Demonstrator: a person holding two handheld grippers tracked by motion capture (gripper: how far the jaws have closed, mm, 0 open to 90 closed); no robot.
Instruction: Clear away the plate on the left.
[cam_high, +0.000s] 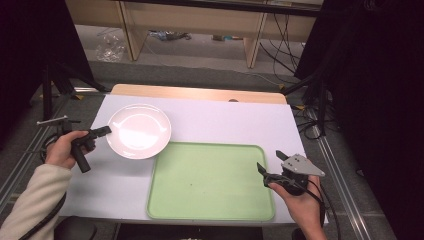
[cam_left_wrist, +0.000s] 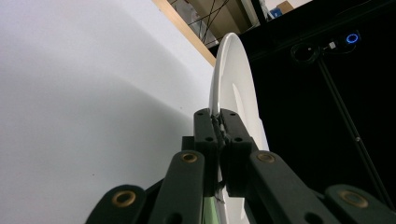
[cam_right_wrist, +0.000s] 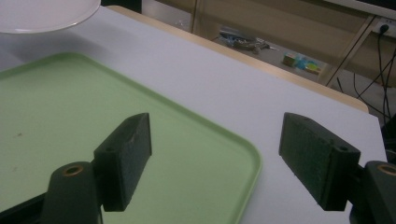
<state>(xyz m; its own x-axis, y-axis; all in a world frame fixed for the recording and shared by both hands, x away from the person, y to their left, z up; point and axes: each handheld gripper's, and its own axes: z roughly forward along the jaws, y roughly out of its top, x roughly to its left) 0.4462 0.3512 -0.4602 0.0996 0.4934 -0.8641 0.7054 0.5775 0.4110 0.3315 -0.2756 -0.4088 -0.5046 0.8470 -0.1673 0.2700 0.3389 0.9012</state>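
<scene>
The left gripper (cam_high: 102, 132) was clamped on the left rim of the white plate (cam_high: 139, 131), its jaws pinching the thin edge (the left gripper view showed the rim caught between the pads). A rim grip probably suited a shallow plate with nothing else to seize. The plate sat at the far left of the white desk (cam_high: 225, 122), its near right edge just overlapping the far left corner of the green tray (cam_high: 210, 182). The right gripper (cam_high: 270, 162) waited at the tray's right edge, jaws wide apart and empty, seemingly kept clear. The tray lay bare, so nothing seemed to block the way; its raised lip was the one obstacle.
</scene>
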